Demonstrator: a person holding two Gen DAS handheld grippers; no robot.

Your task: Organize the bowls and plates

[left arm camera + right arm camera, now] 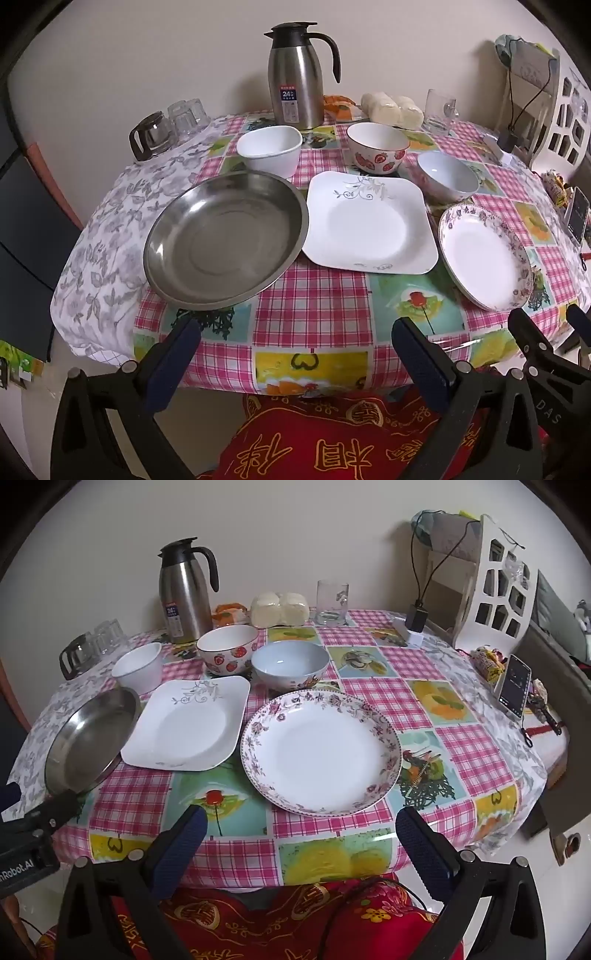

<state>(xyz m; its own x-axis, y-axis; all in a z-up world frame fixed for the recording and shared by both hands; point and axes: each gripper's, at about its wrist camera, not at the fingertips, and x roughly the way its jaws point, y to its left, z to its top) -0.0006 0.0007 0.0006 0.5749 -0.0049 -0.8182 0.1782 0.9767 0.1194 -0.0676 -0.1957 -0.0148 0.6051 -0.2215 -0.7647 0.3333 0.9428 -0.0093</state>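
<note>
Hovering at the table's near edge, left gripper (295, 354) and right gripper (299, 834) gape wide, holding nothing. Steel pan (225, 240), square plate (369, 225) and flowered plate (321, 749) sit in the near row, bowls (376, 147) behind. Glazed china looks slippery, brittle; pinch each by its rim.

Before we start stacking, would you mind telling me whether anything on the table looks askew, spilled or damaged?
One thing stands out: the steel pan sits tilted, its right rim resting on the edge of the square plate. No spills or chips are visible on the round plate or the three bowls.
</note>
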